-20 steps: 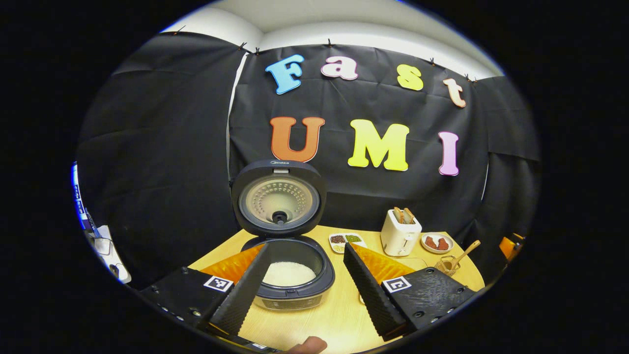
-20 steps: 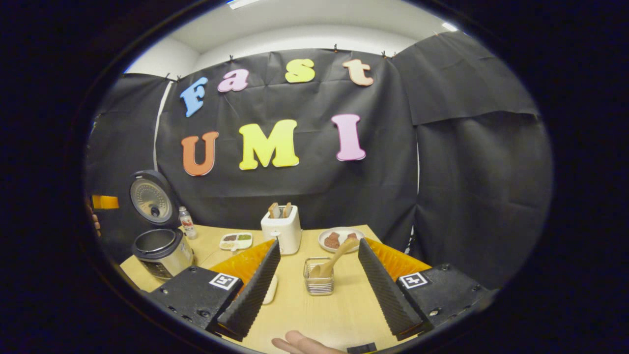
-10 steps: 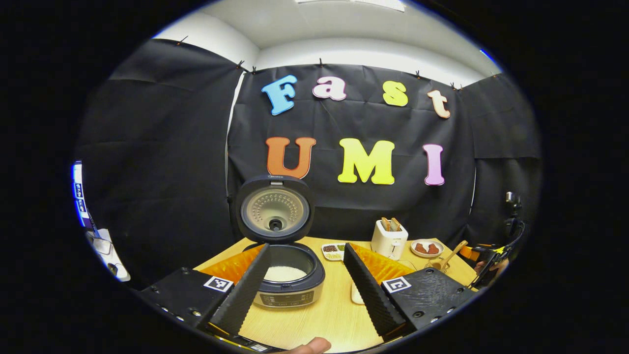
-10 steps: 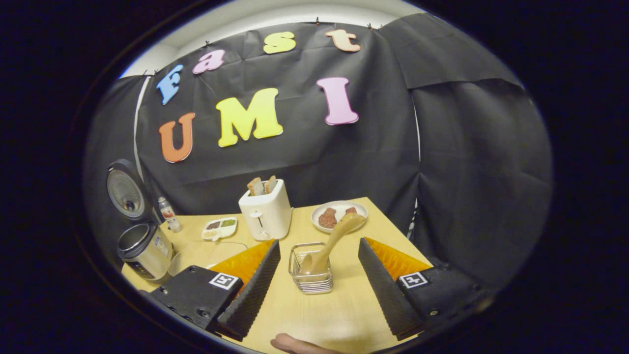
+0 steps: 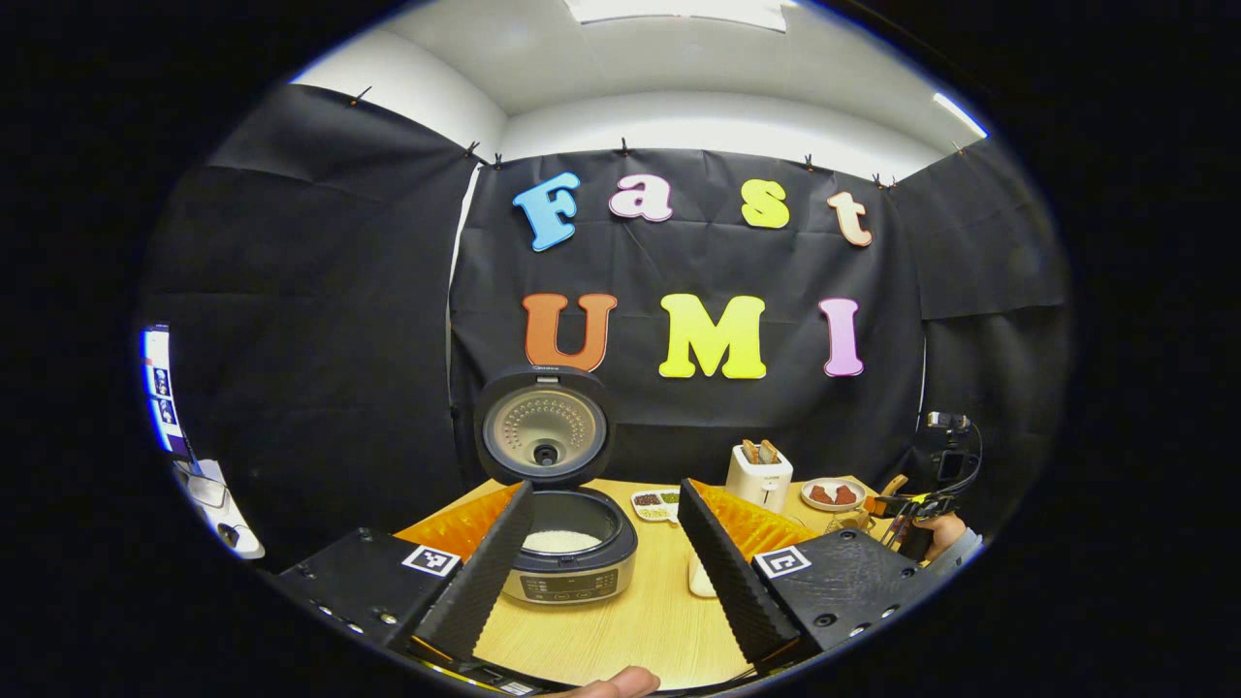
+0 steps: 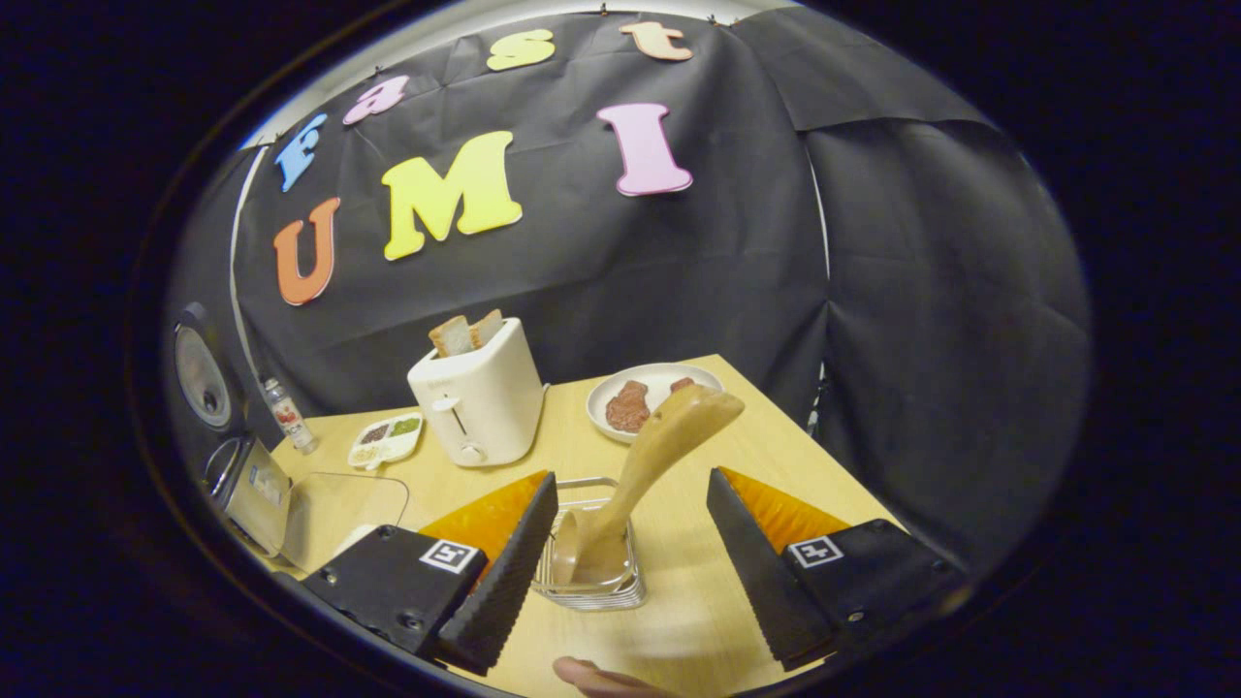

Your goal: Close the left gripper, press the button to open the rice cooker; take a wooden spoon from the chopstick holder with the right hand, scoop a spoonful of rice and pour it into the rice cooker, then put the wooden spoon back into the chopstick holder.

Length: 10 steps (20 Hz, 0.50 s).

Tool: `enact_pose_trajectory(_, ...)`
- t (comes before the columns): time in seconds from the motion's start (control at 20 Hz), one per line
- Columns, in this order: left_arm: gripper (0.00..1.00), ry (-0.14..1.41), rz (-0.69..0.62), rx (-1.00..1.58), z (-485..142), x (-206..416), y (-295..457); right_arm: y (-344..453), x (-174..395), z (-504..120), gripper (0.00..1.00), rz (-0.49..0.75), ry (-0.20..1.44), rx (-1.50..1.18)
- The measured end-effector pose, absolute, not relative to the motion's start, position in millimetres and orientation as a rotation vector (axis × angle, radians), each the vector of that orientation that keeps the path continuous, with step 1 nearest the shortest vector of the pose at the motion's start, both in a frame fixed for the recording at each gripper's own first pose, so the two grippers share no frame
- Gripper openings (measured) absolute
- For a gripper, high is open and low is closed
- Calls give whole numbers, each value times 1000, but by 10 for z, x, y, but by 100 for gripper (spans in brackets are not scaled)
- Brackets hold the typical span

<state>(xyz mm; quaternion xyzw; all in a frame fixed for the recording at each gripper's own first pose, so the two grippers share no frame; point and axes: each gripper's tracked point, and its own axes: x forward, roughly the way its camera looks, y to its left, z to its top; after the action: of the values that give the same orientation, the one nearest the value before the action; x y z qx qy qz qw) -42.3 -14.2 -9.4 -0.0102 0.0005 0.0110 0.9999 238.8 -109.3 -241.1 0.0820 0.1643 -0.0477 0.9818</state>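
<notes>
Right gripper view: right gripper [image 6: 630,567] is hanging low over the chopstick holder [image 6: 591,582], fingers wide apart, nothing between the pads; a thumb tip is showing at the bottom edge.
Wooden spoon: wooden spoon [image 6: 645,475] is standing in the wire holder, bowl end down, handle leaning up and to the right toward the plate of meat [image 6: 652,386]. The shaft is sitting roughly midway between the two fingers, touching neither.
Holder: sitting on the wooden table [image 6: 776,456], in front of the white toaster [image 6: 477,393] w/ two bread slices.
Left gripper view: left gripper [image 5: 606,557] is hovering above the table, fingers apart, holding nothing.
Rice cooker: rice cooker [image 5: 567,553] is standing w/ lid [image 5: 545,425] swung fully up; white rice is showing in the inner pot. Its front panel is facing the left gripper.
Rice source: cannot tell which container the scoop is meant to come from. A divided dish of grains [image 5: 656,502] is sitting beside the cooker, and part of a pale object [image 5: 700,580] is peeking out by the left gripper's finger.
Step in hand: judging by the raised lid, the button step looks done; the person is now lining up the right gripper to take the spoon.
Next move: likely needs the right gripper easing fwd till the pads are bracketing the shaft above the holder's rim, then closing firmly, then lifting along the handle's lean so the bowl is clearing the wire.
Risk: the holder looks light; a sideways pull could be tipping or dragging it.
</notes>
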Motion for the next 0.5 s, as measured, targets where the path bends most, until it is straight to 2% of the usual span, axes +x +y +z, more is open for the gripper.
enact_pose_trajectory(0.05, 95, -7, 22, -19, -43, -434, -132, -1120, 2452, -2430, 100, -101, 332, 169)
enact_pose_trajectory(0.1, 84, -19, 20, -18, 14, -445, -132, -1150, 2521, -2448, 100, -103, 327, 180)
enact_pose_trajectory(0.15, 84, -25, 16, -20, 66, -452, -137, -1165, 2579, -2456, 100, -101, 323, 198)
enact_pose_trajectory(0.2, 95, -30, 10, -26, 104, -452, -146, -1161, 2622, -2477, 99, -94, 331, 215)
enact_pose_trajectory(0.25, 95, -38, 3, -31, 145, -457, -150, -1161, 2664, -2512, 87, -90, 342, 227)
enact_pose_trajectory(0.35, 95, -46, -6, -36, 168, -461, -147, -1195, 2733, -2520, 78, -96, 334, 236)
enact_pose_trajectory(0.4, 95, -43, -5, -35, 152, -458, -146, -1186, 2732, -2482, 63, -82, 309, 247)
enact_pose_trajectory(0.5, 95, -39, -5, -34, 125, -421, -139, -1123, 2685, -2406, 24, -70, 299, 277)
